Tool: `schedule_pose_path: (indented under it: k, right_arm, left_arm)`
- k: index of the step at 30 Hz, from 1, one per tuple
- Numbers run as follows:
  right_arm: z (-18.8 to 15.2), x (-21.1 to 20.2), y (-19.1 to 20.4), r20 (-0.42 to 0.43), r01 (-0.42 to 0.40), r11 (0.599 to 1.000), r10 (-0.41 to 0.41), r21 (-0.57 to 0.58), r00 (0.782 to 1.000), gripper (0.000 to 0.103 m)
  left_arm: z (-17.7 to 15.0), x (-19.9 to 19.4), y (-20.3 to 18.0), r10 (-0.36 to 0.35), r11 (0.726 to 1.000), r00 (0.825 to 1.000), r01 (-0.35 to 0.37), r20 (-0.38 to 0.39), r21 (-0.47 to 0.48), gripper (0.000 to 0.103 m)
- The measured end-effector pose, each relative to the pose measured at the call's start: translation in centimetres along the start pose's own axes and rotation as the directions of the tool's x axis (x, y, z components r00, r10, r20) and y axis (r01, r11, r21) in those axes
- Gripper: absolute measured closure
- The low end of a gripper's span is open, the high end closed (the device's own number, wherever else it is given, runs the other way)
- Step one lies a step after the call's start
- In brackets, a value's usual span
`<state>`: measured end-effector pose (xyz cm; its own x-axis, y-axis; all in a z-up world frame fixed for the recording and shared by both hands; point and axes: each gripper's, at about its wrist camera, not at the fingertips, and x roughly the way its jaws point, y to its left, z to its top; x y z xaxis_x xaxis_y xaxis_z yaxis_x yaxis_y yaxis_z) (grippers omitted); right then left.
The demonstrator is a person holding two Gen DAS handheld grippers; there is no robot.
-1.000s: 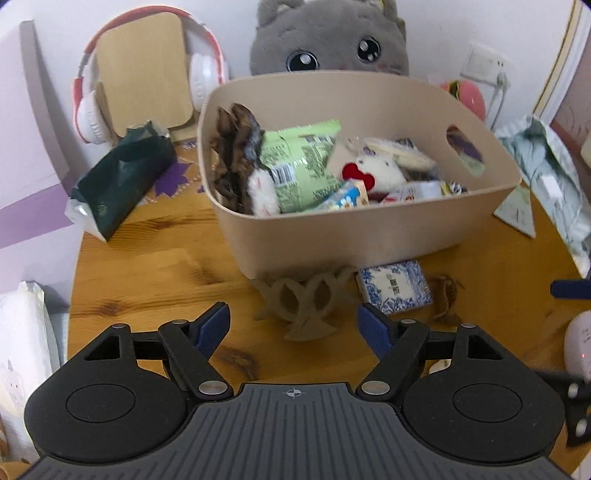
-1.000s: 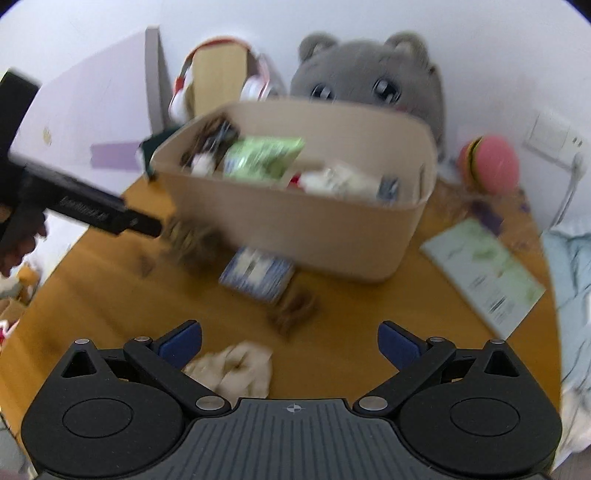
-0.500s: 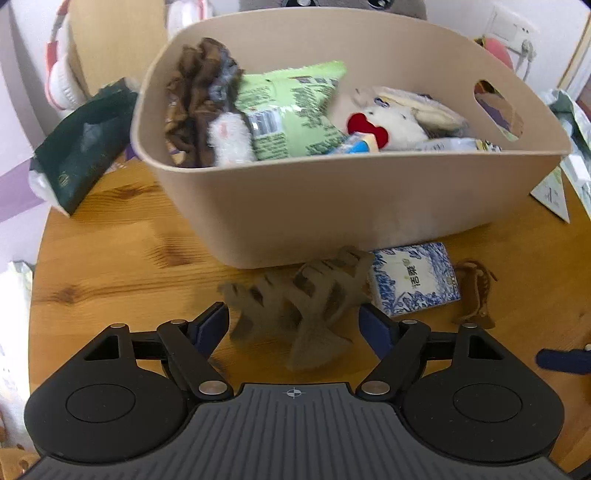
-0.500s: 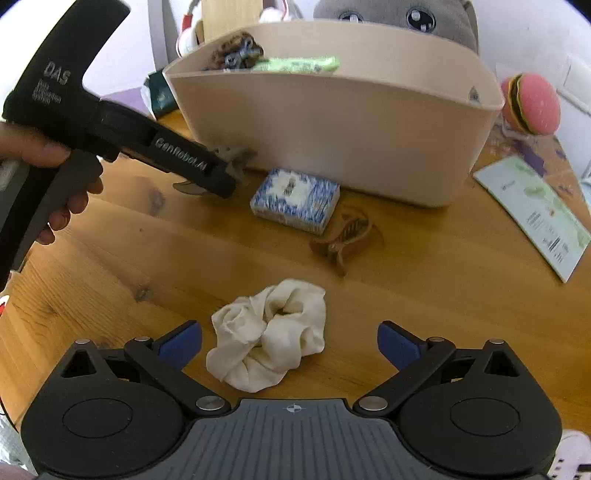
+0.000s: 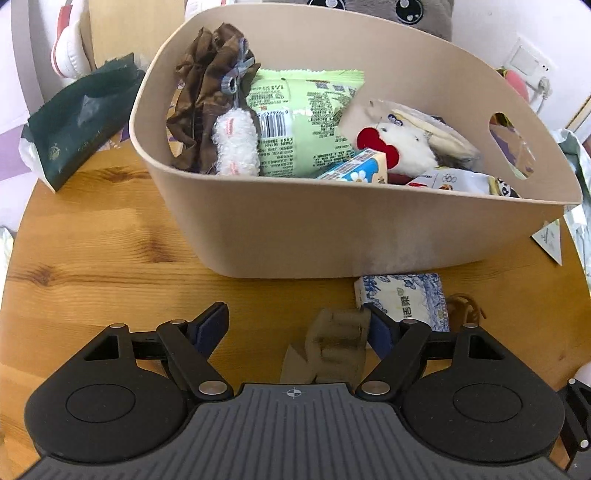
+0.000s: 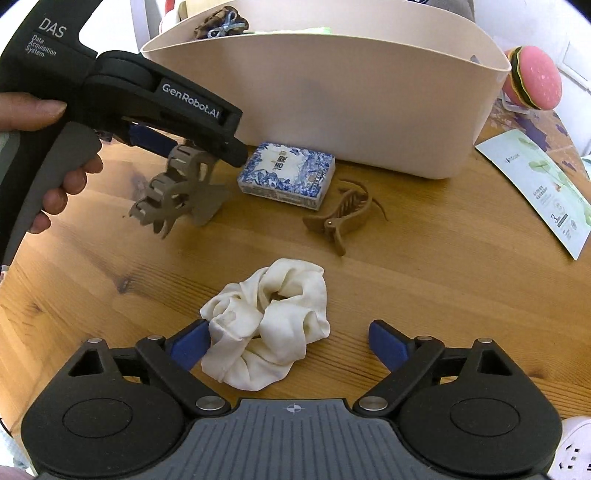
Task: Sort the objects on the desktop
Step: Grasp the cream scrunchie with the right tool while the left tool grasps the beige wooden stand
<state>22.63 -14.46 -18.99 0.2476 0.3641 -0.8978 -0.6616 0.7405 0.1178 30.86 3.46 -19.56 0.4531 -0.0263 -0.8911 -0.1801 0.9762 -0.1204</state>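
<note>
A beige bin (image 5: 369,229) full of snacks and soft toys stands on the round wooden table (image 5: 92,258). My left gripper (image 5: 297,325) is wide open; a grey-brown claw hair clip (image 5: 332,350) hangs against its right finger, above the table. In the right wrist view the same clip (image 6: 177,188) dangles from the left gripper's tip. My right gripper (image 6: 286,343) is open around a cream scrunchie (image 6: 269,321) on the table, left pad touching it. A blue-white tissue pack (image 6: 288,175) and a tan hair clip (image 6: 343,214) lie before the bin.
A dark green packet (image 5: 77,118) and pink headphones (image 5: 66,48) sit left of the bin. A grey plush (image 5: 413,11) is behind it. A pink burger toy (image 6: 535,77) and a green leaflet (image 6: 543,184) lie at right. A white power strip (image 6: 572,450) sits bottom right.
The left gripper moved in and the grey-brown clip rose off the table, now hanging at its right finger. The right gripper came down closer to the cream scrunchie.
</note>
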Motion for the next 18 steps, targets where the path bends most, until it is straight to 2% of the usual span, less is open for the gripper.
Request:
schedule_pose_path:
  k: [5, 12, 14, 16, 17, 18]
  right_arm:
    - [0.1, 0.1, 0.0, -0.003, 0.002, 1.000, -0.002, -0.002, 1.000, 0.011]
    - [0.2, 0.3, 0.0, -0.005, 0.009, 1.000, -0.009, -0.020, 1.000, 0.011]
    - [0.2, 0.3, 0.1, -0.003, 0.012, 1.000, -0.012, -0.028, 1.000, 0.012]
    - [0.2, 0.1, 0.1, 0.004, 0.012, 0.999, -0.012, -0.034, 1.000, 0.019]
    - [0.1, 0.0, 0.1, 0.008, 0.012, 0.999, -0.012, -0.036, 1.000, 0.022]
    - [0.1, -0.1, 0.1, 0.013, 0.009, 0.999, -0.009, -0.042, 1.000, 0.033]
  left_arm:
    - [-0.4, -0.5, 0.4, -0.042, 0.999, 0.999, 0.041, -0.016, -0.014, 0.024]
    - [-1.9, -1.2, 0.3, -0.053, 0.996, 0.998, 0.054, -0.024, 0.065, 0.024]
    - [-1.9, -1.1, 0.5, -0.067, 0.996, 0.997, 0.069, -0.032, 0.063, 0.031]
    - [-2.2, -1.3, 0.6, -0.083, 0.994, 0.995, 0.086, -0.048, 0.068, 0.054]
    - [-2.3, -1.3, 0.6, -0.099, 0.992, 0.993, 0.103, -0.059, 0.072, 0.061]
    - [-2.4, -1.4, 0.5, -0.108, 0.991, 0.992, 0.113, -0.064, 0.077, 0.067]
